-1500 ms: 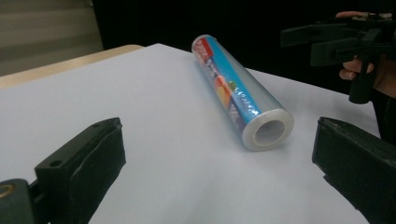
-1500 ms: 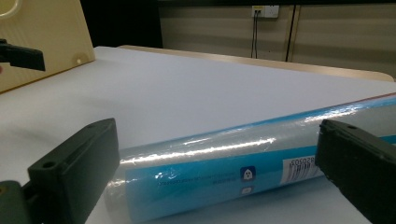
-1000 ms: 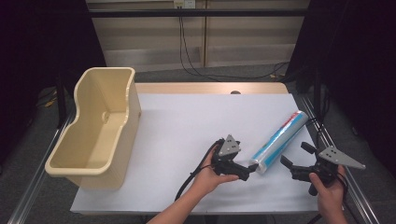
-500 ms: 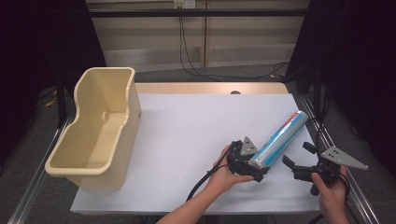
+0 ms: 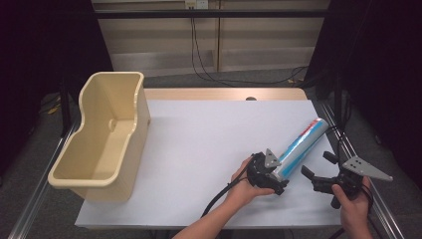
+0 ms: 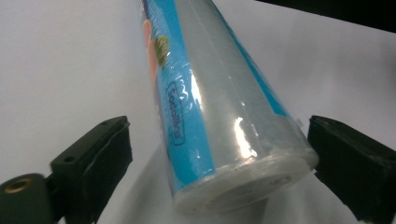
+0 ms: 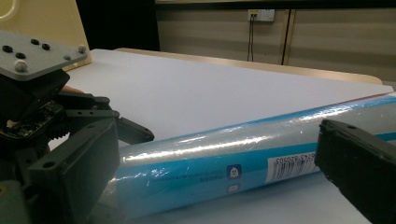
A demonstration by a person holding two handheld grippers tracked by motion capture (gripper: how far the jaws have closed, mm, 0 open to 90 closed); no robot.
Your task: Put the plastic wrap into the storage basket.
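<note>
Left claw [image 6: 219, 154] stands wide around the near end of the blue-and-clear plastic-wrapped long roll [image 5: 300, 148] lying on the white table [image 5: 199, 149]; right claw [image 5: 318, 174], also wide, waits beside; close squarely, centred.

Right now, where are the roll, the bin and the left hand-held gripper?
roll [image 5: 301, 147], high view, mid-length of its blue wrap.
bin [image 5: 141, 107], high view, right wall.
left hand-held gripper [image 6: 219, 154], left gripper view, midway between its open jaws, around the roll's end.
</note>
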